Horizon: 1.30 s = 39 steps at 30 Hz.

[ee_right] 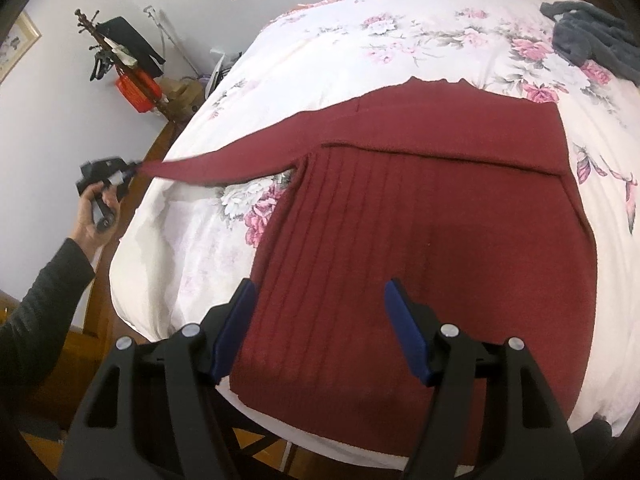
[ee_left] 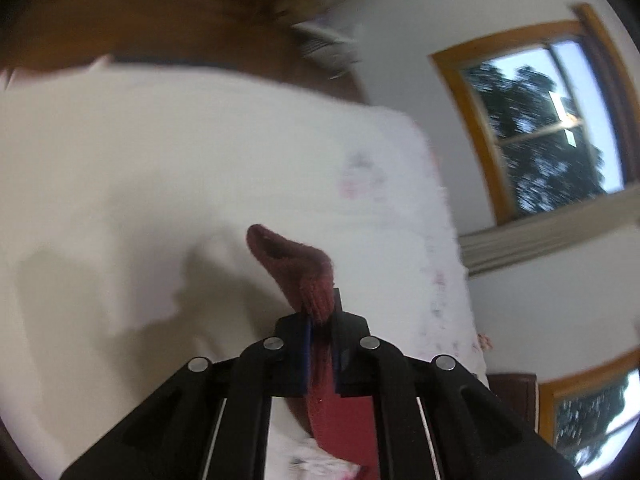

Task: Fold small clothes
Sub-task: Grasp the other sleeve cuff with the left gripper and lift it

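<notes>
Far to the left of my right gripper, off the bed's edge, I saw the person's left hand [ee_right: 93,210], in a dark ribbed sleeve [ee_right: 44,304], gripping the left gripper [ee_right: 130,171]. Its jaws were clamped on the cuff of the dark red ribbed knit sweater [ee_right: 420,216], and the sleeve was pulled out taut and lifted off the cover, running leftward from the garment's body. The left wrist view confirmed this: red knit cloth [ee_left: 316,280] was pinched between the closed fingers, the cuff end sticking out ahead of them. That view was blurred; beyond the cuff I could make out only pale bedding and a wooden-framed window [ee_left: 536,128] to the right.

Behind the left gripper stood a wooden coat stand [ee_right: 120,60] against the wall.

Ahead of the right gripper [ee_right: 320,332], the sweater's body lay flat on the white floral bedspread [ee_right: 360,40], its far part folded over in a band. The right gripper's blue-padded fingers [ee_right: 236,328] stood wide apart, holding nothing, over the sweater's near hem.

Far ahead and right, a grey fleecy garment [ee_right: 592,36] lay bunched on the cover.
</notes>
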Motion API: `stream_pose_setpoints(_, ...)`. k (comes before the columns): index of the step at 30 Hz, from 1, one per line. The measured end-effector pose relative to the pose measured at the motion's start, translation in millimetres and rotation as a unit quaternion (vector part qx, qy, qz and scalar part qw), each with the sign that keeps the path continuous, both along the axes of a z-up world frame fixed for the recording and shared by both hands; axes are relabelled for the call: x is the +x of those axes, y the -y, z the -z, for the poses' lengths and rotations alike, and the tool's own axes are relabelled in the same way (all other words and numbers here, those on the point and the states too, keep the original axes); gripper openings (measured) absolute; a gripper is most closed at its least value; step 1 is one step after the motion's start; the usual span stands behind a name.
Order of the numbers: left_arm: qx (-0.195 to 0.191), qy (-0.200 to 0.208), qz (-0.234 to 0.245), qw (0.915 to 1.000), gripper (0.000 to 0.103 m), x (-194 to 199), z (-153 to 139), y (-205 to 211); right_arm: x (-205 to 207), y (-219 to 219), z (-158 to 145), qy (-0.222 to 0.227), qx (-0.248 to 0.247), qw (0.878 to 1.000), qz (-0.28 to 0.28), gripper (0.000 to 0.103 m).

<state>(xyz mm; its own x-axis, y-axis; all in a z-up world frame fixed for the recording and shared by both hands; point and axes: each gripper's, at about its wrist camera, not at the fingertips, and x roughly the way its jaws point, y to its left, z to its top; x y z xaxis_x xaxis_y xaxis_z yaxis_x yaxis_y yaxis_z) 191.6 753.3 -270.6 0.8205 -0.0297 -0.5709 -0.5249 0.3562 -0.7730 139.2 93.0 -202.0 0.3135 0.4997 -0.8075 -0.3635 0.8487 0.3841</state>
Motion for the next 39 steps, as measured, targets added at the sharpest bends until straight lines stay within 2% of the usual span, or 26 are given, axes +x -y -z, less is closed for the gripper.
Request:
stream_pose_setpoints(4, 0.067, 0.044, 0.052, 0.9954, 0.007, 30.2, -70.6, 36.3, -2.4, 13.0, -6.7, 0.005, 0.011, 1.000, 0.010, 0.067)
stream_pose_setpoints(8, 0.118, 0.079, 0.112, 0.9836, 0.007, 66.9, -129.3, 85.2, -7.4, 27.7, -13.5, 0.011, 0.023, 0.999, 0.026, 0.067)
stream_pose_setpoints(12, 0.147, 0.091, 0.166, 0.9708, 0.007, 108.9, -161.3, 144.6, -10.7, 45.7, -16.6, 0.015, 0.033, 0.998, 0.044, 0.067)
stream_pose_setpoints(16, 0.164, 0.090, 0.219, 0.9577, 0.007, 149.3, -172.2, 205.1, -13.0, 63.8, -13.4, 0.013, 0.041, 0.997, 0.062, 0.067)
stream_pose_setpoints(22, 0.194, 0.051, 0.302, 0.9320, 0.007, 183.5, -146.8, 312.6, -11.7, 88.1, -0.4, -0.001, 0.055, 0.995, 0.089, 0.067)
stream_pose_setpoints(28, 0.211, -0.009, 0.383, 0.8990, 0.007, 218.7, -78.1, 411.0, -3.2, 110.8, 17.5, -0.015, 0.056, 0.992, 0.114, 0.067)
stream_pose_setpoints(31, 0.222, -0.045, 0.423, 0.8774, 0.007, 228.7, -33.6, 453.9, 3.2, 122.0, 26.7, -0.023, 0.055, 0.990, 0.127, 0.067)
stream_pose_setpoints(34, 0.241, -0.088, 0.462, 0.8492, 0.007, 235.7, 14.3, 495.1, 9.9, 131.5, 33.1, -0.026, 0.052, 0.989, 0.134, 0.067)
stream_pose_setpoints(35, 0.245, -0.100, 0.468, 0.8434, 0.008, 232.6, 27.3, 504.7, 11.9, 133.1, 34.2, -0.027, 0.052, 0.989, 0.136, 0.067)
stream_pose_setpoints(37, 0.243, -0.125, 0.473, 0.8377, 0.011, 233.7, 49.8, 515.3, 22.5, 139.8, 36.3, -0.031, 0.059, 0.988, 0.141, 0.067)
stream_pose_setpoints(38, 0.240, -0.126, 0.469, 0.8403, 0.017, 232.7, 54.5, 513.6, 31.5, 144.8, 36.5, -0.036, 0.068, 0.986, 0.145, 0.067)
stream_pose_setpoints(39, 0.237, -0.124, 0.464, 0.8444, 0.030, 229.0, 56.6, 509.5, 38.5, 148.3, 36.7, -0.040, 0.076, 0.985, 0.147, 0.067)
